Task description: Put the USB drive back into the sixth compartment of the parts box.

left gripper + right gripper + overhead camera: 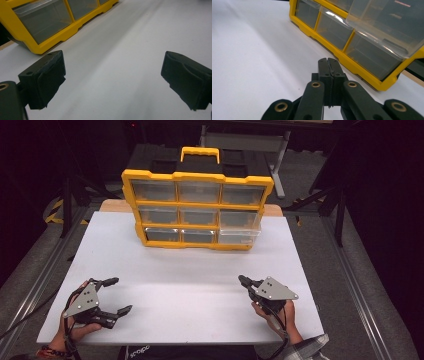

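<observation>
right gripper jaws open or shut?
Shut. In the right gripper view the right gripper shows both black jaws pressed flat together, nothing between them.

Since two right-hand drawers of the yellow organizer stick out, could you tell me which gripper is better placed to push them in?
Probably the right gripper: shut, it sits on the side of the protruding drawers.

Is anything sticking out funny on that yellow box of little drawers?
Yes. On the yellow drawer organizer, the two clear drawers at its right end, in the middle and bottom rows, poke out past the frame, while the other drawers sit flush.
</observation>
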A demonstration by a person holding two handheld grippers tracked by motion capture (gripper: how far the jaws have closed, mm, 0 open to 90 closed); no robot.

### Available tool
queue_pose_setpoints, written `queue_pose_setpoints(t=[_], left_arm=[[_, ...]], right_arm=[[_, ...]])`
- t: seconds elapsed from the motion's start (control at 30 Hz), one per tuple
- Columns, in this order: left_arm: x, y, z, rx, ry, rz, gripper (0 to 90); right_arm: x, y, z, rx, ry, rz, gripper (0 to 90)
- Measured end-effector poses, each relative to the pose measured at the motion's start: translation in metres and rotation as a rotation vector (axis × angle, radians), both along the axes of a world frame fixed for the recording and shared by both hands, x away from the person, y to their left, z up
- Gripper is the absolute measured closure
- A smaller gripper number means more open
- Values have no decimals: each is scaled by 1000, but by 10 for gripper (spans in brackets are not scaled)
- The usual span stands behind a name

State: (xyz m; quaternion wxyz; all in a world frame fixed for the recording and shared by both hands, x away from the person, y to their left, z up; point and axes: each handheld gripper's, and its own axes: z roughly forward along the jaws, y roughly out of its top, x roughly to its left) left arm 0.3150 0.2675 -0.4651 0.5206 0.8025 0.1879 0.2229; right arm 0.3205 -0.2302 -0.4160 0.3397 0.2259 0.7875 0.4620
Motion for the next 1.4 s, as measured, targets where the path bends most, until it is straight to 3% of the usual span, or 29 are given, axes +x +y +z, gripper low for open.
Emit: queue_pose_setpoints(t=[0.53,1.4], left_arm=[[-4,3,-1,6,-1,13,65],[-8,4,-1,15,-2,15,65]], right_arm=[[-9,-9,-17,-24,21,-25,900],[-9,-5,-19,-17,27,-17,900]])
